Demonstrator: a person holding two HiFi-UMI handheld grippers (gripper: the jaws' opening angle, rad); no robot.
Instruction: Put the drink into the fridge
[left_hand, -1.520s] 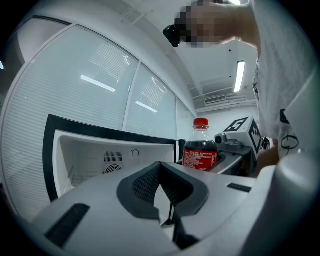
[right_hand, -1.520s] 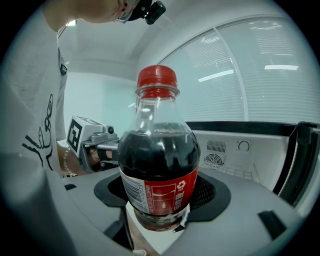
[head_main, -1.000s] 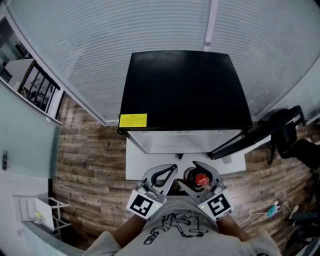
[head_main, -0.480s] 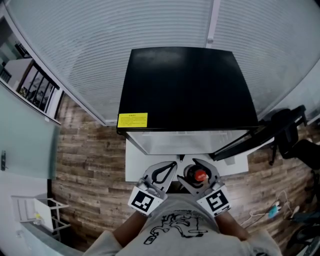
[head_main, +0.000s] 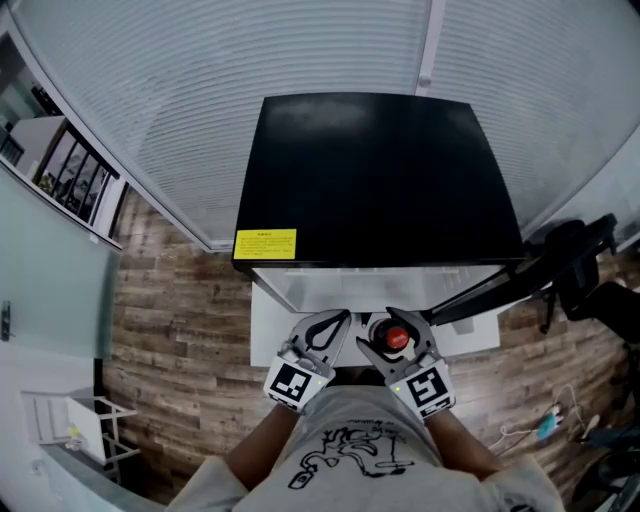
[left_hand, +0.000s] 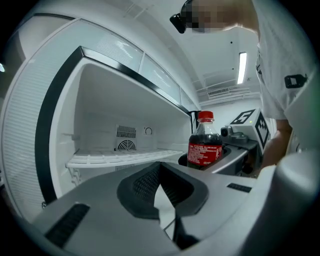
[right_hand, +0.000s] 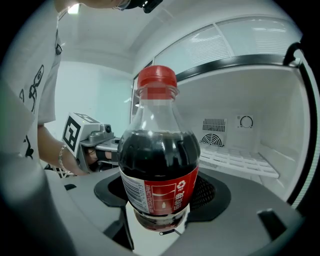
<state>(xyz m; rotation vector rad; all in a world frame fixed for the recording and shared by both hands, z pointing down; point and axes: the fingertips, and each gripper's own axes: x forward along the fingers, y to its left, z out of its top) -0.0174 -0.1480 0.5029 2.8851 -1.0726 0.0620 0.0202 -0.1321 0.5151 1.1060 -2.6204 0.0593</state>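
**Item 1, right gripper** (right_hand: 160, 202): jaws set wide and clamped round the lower body of the bottle, at and below the label. It sits just before the open fridge, beside the left gripper.

**Item 2, bottle** (right_hand: 160, 165): this is the drink. Clear plastic, dark cola, red cap, red label, upright, nearly full.
- Handling (judged): fairly heavy for its size, top-weighted by the liquid. The wall is smooth and gives a little under pressure, so it may slip or tilt in the grip.
- Best hold (judged): the label band or just under it, as now. Avoid the narrow neck and the cap.
- Not fragile, but it should be set down flat.

**Item 3, left gripper** (left_hand: 160, 187): jaws together, nothing between them, level beside the bottle.

**Item 4, fridge** (head_main: 370, 180): black top, door open to the right, white inside.

**Item 5, shelf** (right_hand: 240, 162): white wire shelf with nothing seen on it. A vent and dial are on the back wall behind it.

**Change since the earlier frame:**
- Both grippers are closer to the fridge opening in the head view.
- The cap now sits near the front edge.
- The grip on the bottle is unchanged, and the bottle is not yet inside.
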